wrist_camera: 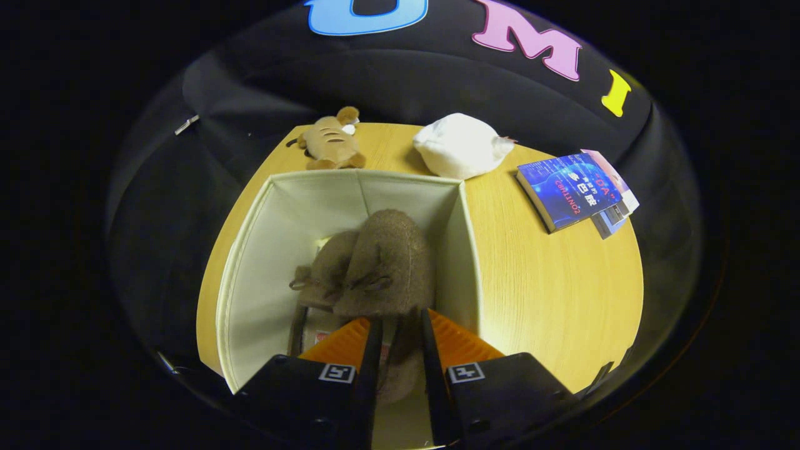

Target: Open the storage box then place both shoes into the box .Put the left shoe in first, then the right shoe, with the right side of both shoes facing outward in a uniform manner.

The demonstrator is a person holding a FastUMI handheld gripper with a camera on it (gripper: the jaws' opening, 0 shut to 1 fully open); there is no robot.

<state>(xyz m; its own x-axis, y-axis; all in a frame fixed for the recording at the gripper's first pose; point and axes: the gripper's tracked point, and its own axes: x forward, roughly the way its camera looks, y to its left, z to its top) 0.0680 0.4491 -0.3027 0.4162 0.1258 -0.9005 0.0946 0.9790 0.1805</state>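
Wooden bench [556,281] carries an open storage box [250,262]; inside, two brown shoes [375,262] lie side by side. Tool [400,331] is clamped on the nearer shoe's heel [400,350].

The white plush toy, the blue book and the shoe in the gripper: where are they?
White plush toy [459,152]: gripper view, on its rounded back.
Blue book [565,190]: gripper view, middle of its cover.
Brown shoe [389,262]: gripper view, on its upper, inside the storage box [250,275].
Gripper [398,331]: fingers clamped on the shoe's heel.
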